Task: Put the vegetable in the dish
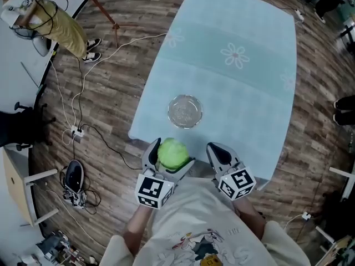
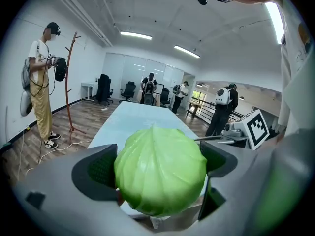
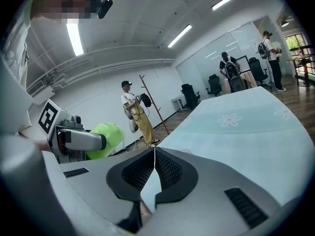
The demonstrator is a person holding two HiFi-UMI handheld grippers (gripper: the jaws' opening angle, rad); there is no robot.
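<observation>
1. I saw the cabbage point(image 1: 173, 152), round and light green, at the lower middle of the head view. It sat between the two jaws of the left gripper point(image 1: 168, 158).
2. In the left gripper view the cabbage point(image 2: 162, 181) filled the gap of the left gripper point(image 2: 158, 166). One dark pad pressed on each side of it, so the jaws were spread wide and held it tight.
3. The dish point(image 1: 185, 111) was clear and round, with nothing in it. It sat on the table just above the cabbage in the head view, and the two did not touch.
4. The right gripper point(image 1: 217, 151) was just to the right of the cabbage in the head view. In its own view, the jaws of the right gripper point(image 3: 154, 167) met at their tips and held nothing.
5. That same view showed the cabbage point(image 3: 104, 139) at the left of the frame.
6. The table point(image 1: 249, 93) had a light blue cloth with pale flowers. It ran from the lower middle up to the top right of the head view.
7. The floor point(image 1: 122, 60) was brown wood, with thin cables point(image 1: 77, 101) lying across it on the left.
8. A person point(image 1: 61, 24) in yellow trousers stood at the upper left of the head view, well apart from the table.
</observation>
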